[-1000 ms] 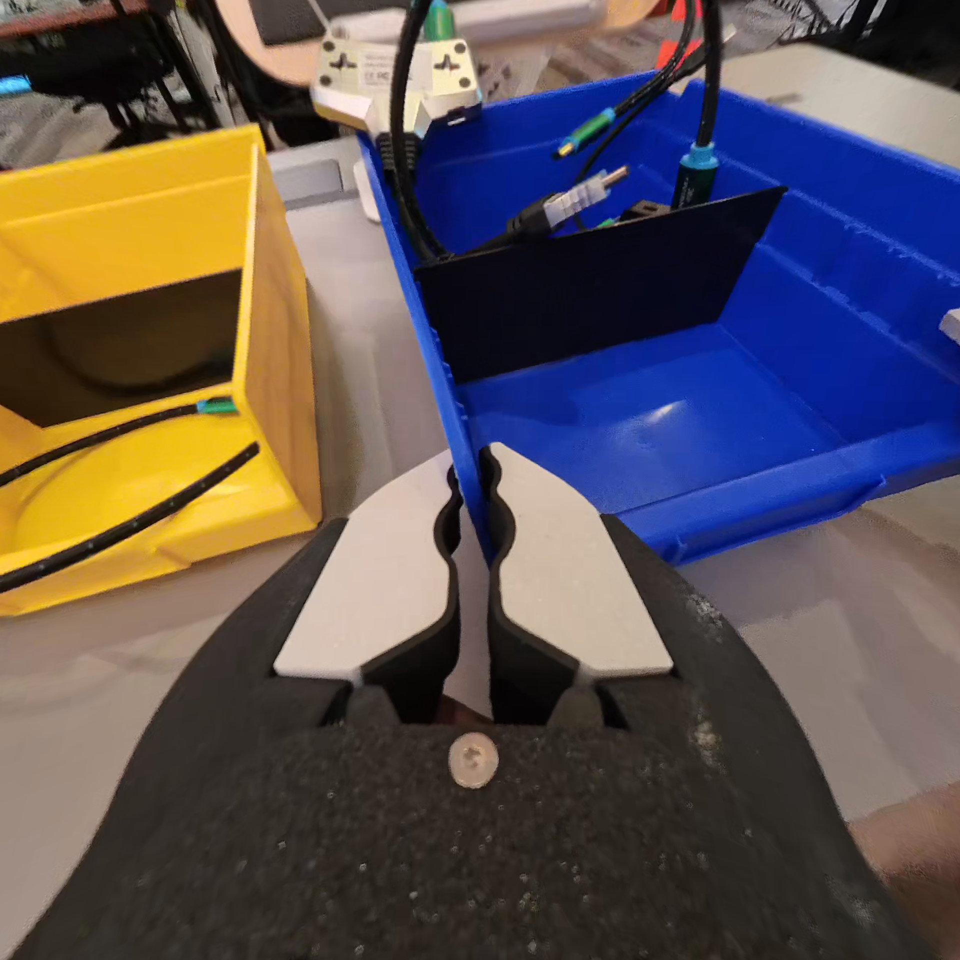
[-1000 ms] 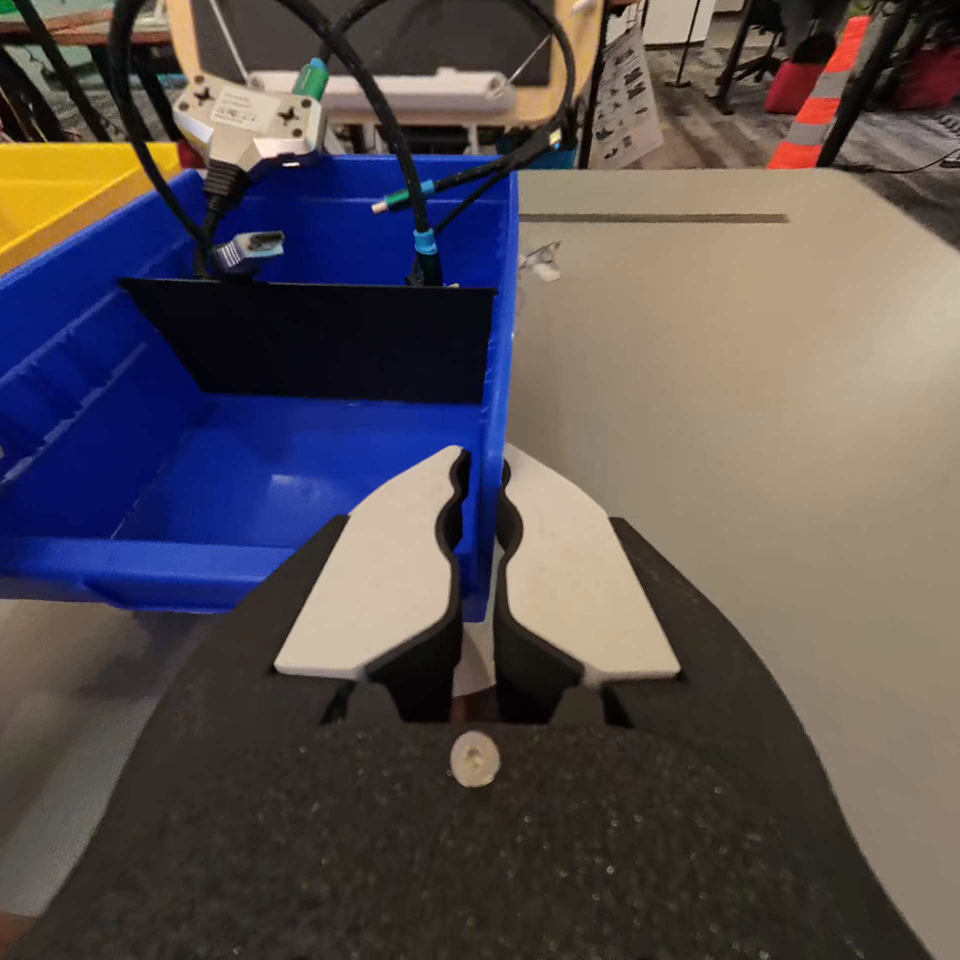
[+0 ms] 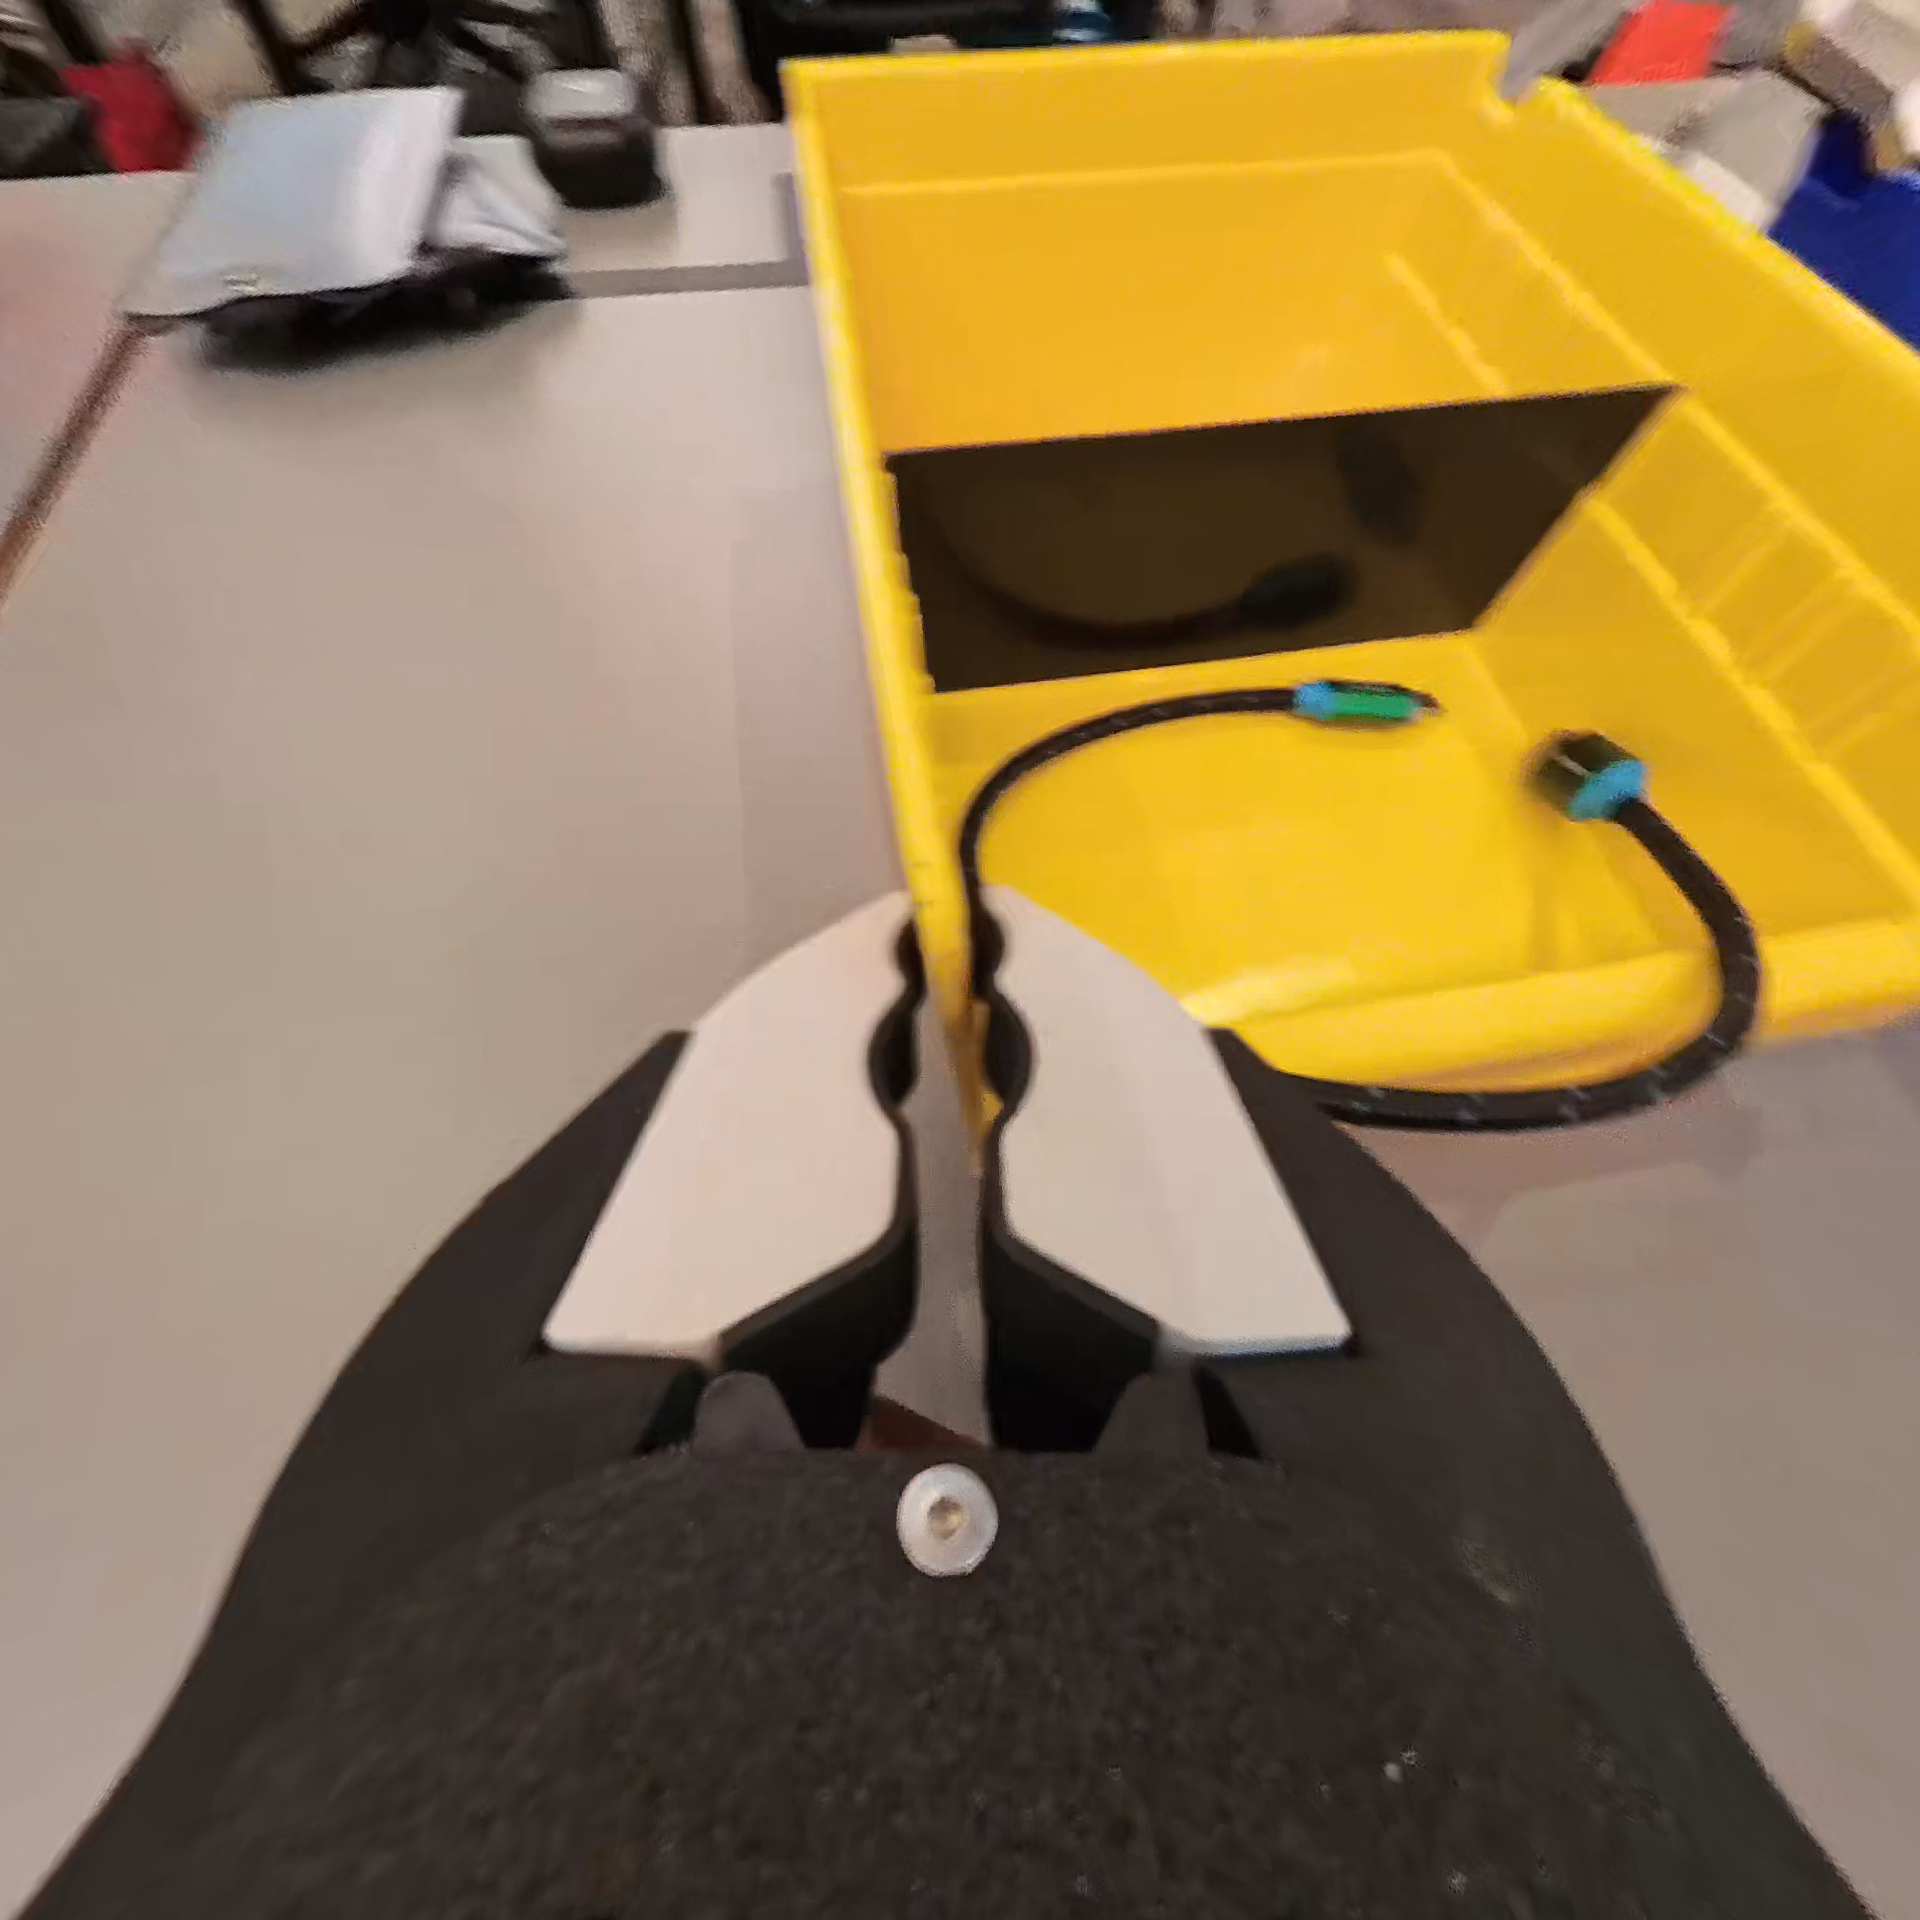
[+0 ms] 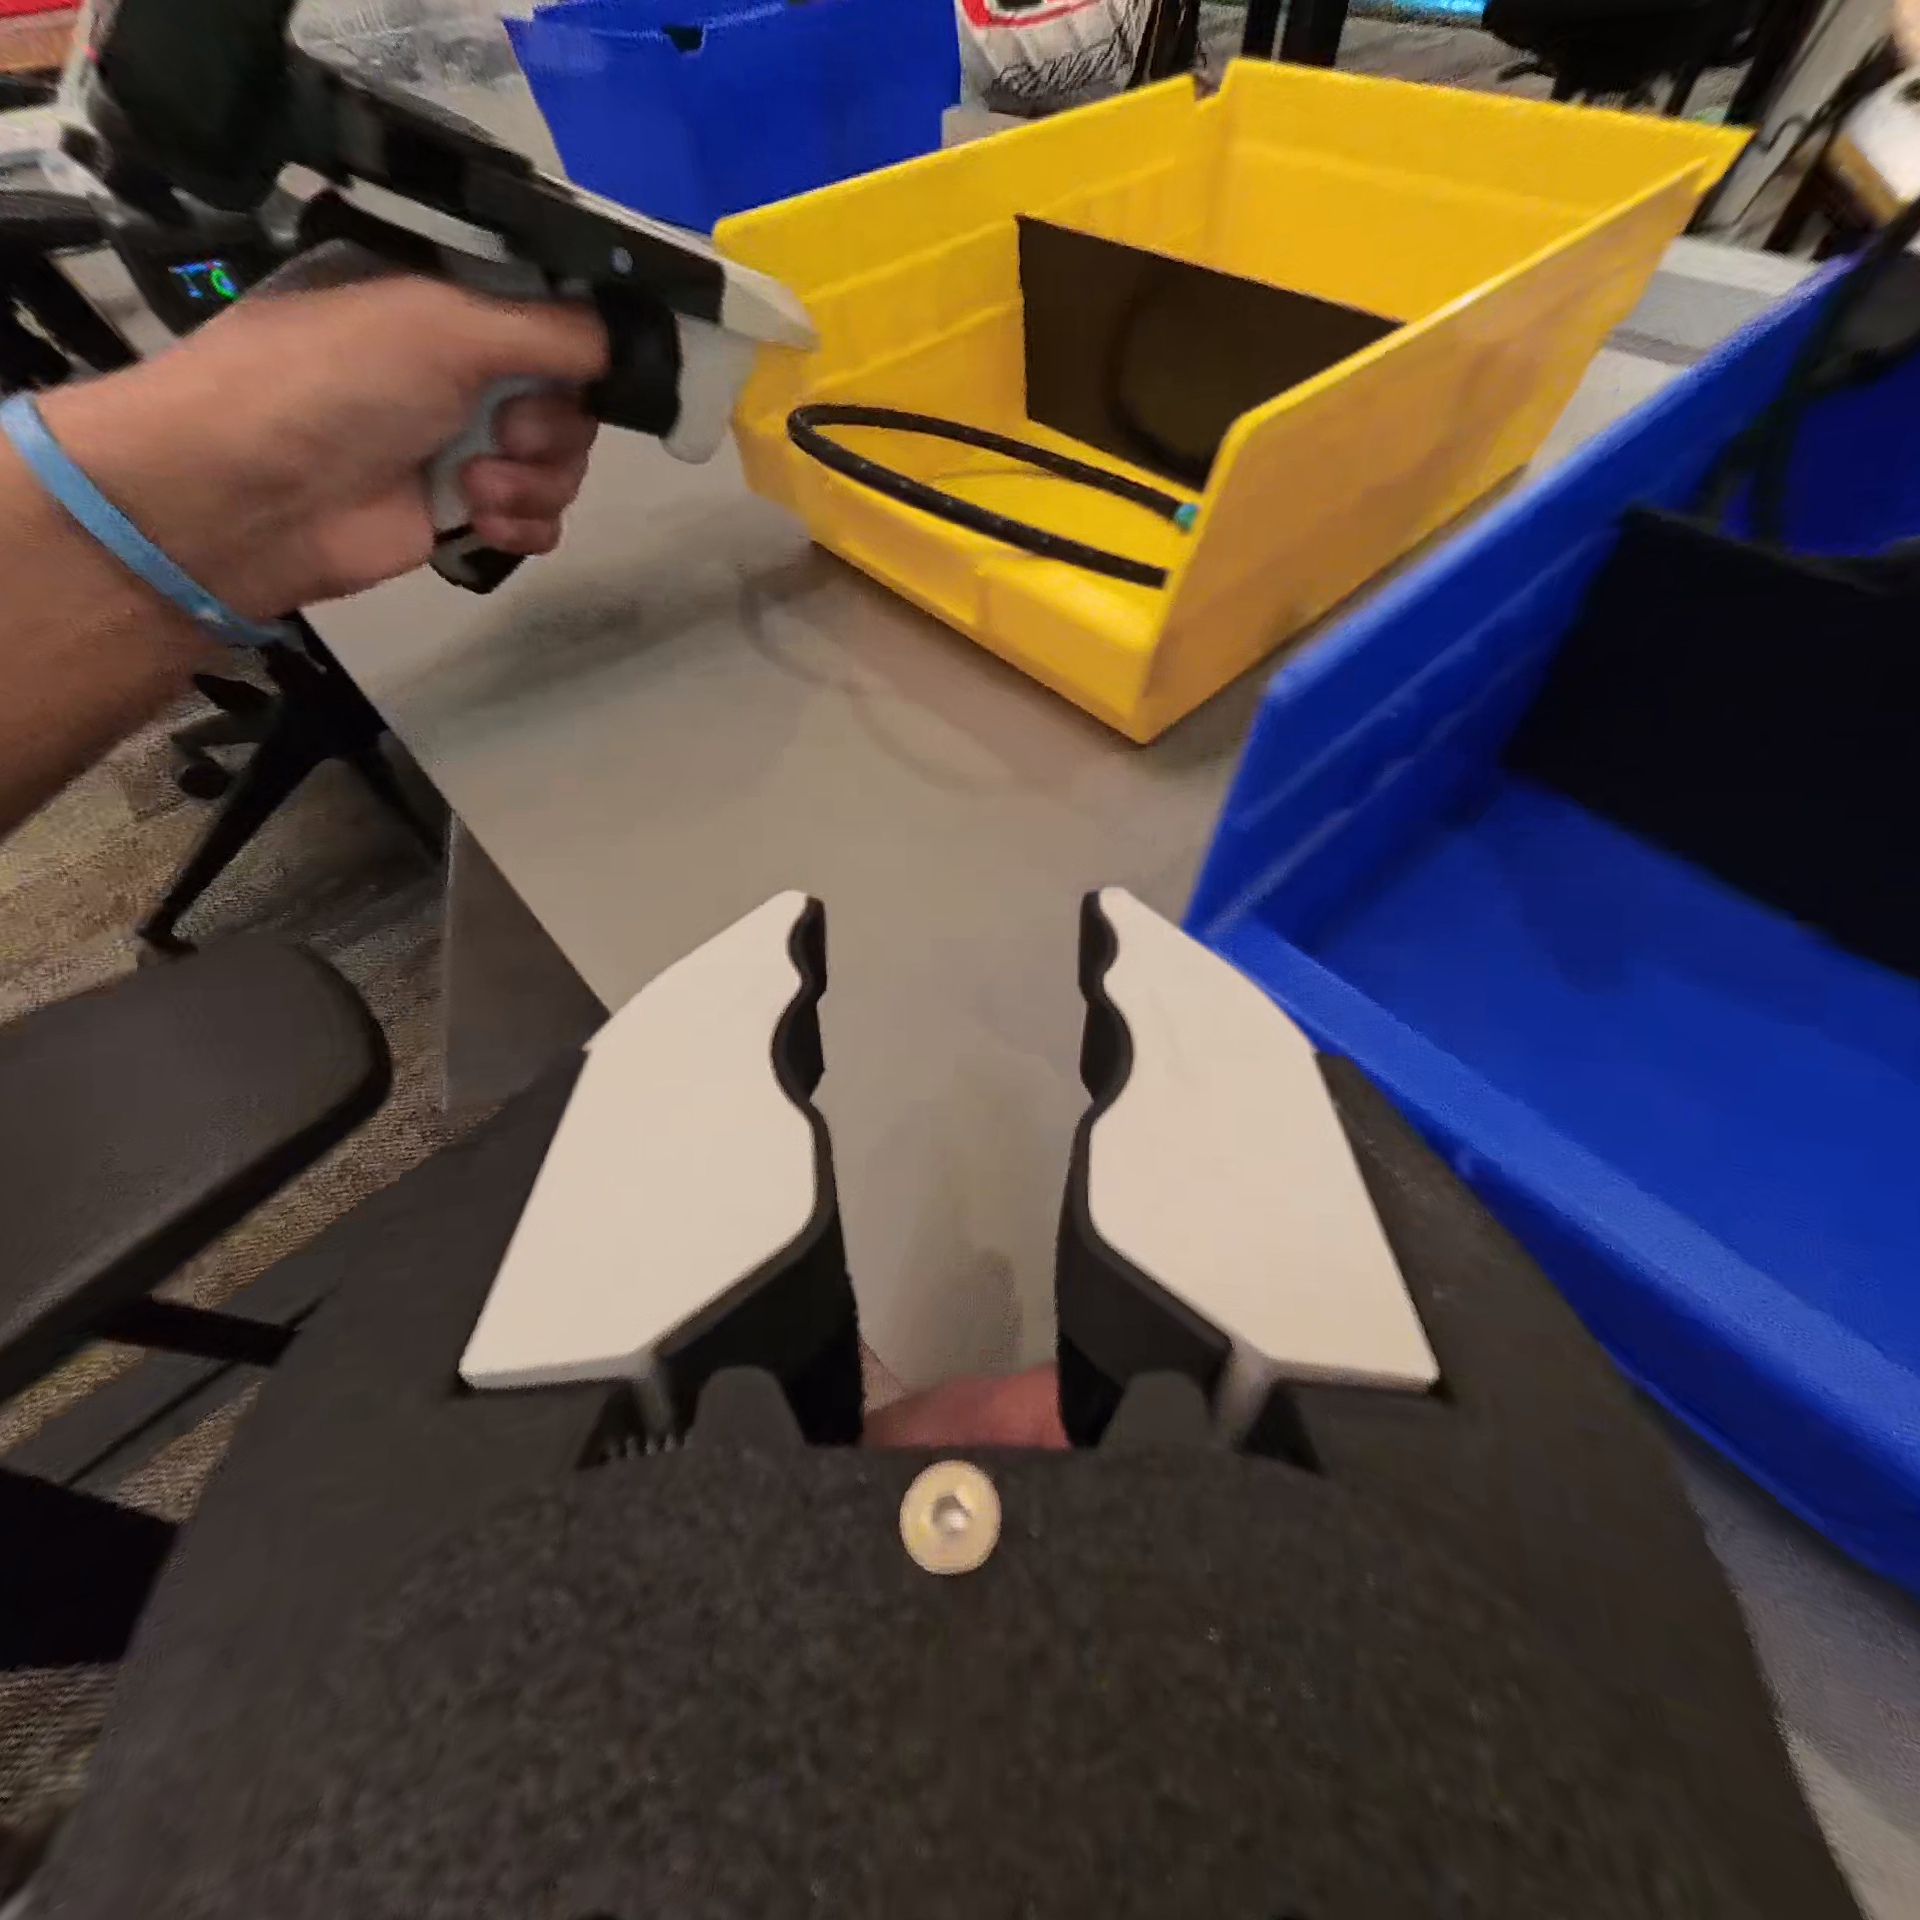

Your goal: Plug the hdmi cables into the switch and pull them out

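The left claw [image 3: 948, 935] was nearly closed, only a narrow slit between its fingers and nothing held, and it hung just in front of the near left corner of the yellow bin [image 3: 1195, 312] on the grey desk [image 3: 416, 623]. A black braided HDMI cable [image 3: 1039, 769] lay in the bin's front compartment, looping out over the low front lip onto the desk and back in; one plug [image 3: 1351, 704], with a blue and green collar, rested near the dark divider [image 3: 1195, 540], and the other plug [image 3: 1584, 777], black with a blue collar, lay just to its right, the two apart. In the right wrist view the same left claw [image 4: 774, 312] appeared farther off, gripped by a hand [image 4: 312, 447] with a light blue wristband [image 4: 104, 520], its tips just beside the yellow bin [image 4: 1455, 208] rim. The right claw [image 4: 951, 914] stood wide open and empty above the bare desk [image 4: 831, 675], with the blue bin [image 4: 1558, 1039] just to its right. The cable [image 4: 966, 478] showed as a dark loop in the yellow bin's front. A second blue bin [image 4: 727, 94] stood behind. No switch could be made out in either view.
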### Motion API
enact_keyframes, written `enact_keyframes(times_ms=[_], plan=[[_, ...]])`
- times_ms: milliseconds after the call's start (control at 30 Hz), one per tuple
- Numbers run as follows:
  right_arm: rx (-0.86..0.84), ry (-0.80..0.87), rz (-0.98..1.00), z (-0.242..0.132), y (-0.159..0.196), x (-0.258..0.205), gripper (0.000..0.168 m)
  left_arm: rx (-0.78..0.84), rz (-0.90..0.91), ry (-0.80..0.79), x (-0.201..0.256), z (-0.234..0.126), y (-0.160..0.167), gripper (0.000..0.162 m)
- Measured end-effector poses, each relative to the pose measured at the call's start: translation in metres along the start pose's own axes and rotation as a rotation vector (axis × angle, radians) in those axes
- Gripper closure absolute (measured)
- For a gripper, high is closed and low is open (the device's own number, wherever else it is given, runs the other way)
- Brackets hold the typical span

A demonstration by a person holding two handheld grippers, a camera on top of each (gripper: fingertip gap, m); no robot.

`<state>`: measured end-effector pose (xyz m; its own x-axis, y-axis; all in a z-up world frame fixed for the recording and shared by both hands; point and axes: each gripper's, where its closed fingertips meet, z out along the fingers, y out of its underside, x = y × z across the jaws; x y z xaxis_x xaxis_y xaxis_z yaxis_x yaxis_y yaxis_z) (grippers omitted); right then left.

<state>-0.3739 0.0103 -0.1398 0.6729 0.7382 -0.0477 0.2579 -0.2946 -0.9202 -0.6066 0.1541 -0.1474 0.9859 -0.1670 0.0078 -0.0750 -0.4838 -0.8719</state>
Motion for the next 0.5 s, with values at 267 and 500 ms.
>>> enact_keyframes(times_ms=[267, 500], plan=[[0.024, 0.113, -0.009, 0.039, -0.031, -0.015, 0.118, 0.045, -0.056, -0.064, 0.011, -0.070, 0.040, 0.156], [-0.104, 0.106, 0.086, 0.065, -0.012, -0.028, 0.149, 0.110, -0.131, -0.168, 0.022, -0.157, 0.088, 0.156]])
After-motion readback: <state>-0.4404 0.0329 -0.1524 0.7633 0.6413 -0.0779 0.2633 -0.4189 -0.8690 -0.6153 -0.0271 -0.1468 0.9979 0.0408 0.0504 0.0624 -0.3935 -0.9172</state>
